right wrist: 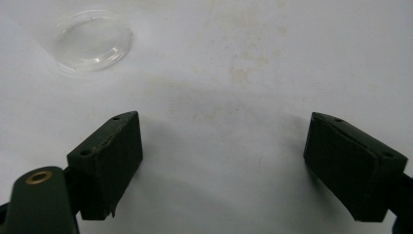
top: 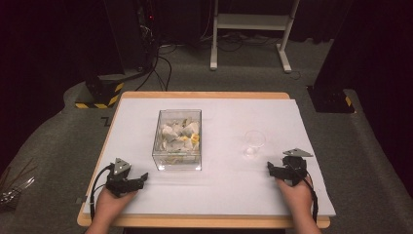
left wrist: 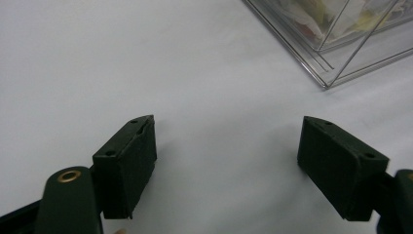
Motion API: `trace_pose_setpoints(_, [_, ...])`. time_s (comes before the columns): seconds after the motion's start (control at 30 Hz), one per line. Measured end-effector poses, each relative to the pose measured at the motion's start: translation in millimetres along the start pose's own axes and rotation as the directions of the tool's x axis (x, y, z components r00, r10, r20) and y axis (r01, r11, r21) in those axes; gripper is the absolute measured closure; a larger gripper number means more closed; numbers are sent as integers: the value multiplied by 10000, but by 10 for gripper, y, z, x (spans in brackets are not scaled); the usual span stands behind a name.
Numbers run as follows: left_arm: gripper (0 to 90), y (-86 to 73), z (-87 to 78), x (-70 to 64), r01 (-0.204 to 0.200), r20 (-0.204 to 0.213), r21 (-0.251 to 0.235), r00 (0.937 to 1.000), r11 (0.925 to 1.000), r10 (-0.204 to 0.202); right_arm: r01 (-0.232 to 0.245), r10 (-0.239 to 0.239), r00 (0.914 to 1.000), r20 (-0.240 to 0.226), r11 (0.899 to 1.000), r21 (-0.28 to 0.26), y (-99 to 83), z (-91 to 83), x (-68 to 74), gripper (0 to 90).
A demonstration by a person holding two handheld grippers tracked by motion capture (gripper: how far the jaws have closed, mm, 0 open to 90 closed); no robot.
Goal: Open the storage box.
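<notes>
A clear plastic box [top: 178, 140] stands on the white table sheet [top: 224, 185], left of centre, holding several white and yellow pieces. Right of it stands an empty clear plastic cup [top: 254, 143]. My left gripper [top: 141, 178] rests on the sheet near the front left, below the box's near left corner, jaws wide open and empty. The box corner [left wrist: 331, 44] appears at upper right in the left gripper view [left wrist: 226, 161]. My right gripper [top: 271, 169] lies at the front right, just below and right of the cup, open and empty. The cup [right wrist: 90, 41] sits upper left of its jaws [right wrist: 224, 165].
The wooden table edge [top: 204, 95] frames the sheet. On the floor beyond are a white desk frame [top: 251, 29], cables and a black stand with yellow-black striped base [top: 100, 92]. Faint stains mark the sheet [right wrist: 243, 73] ahead of the right gripper.
</notes>
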State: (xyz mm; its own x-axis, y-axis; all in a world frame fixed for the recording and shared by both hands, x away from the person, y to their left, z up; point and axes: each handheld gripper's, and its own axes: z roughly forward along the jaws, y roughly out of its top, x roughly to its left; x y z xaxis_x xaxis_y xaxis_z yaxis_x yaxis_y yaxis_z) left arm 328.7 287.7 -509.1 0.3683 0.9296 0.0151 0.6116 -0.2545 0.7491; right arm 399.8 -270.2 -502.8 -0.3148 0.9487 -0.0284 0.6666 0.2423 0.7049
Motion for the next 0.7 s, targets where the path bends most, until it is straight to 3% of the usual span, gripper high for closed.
trace_pose_setpoints(0.7, [230,1,0,0,47,0,7,10000,10000,-47,13,-13,10000,13,10000,17,4,-4,3,143])
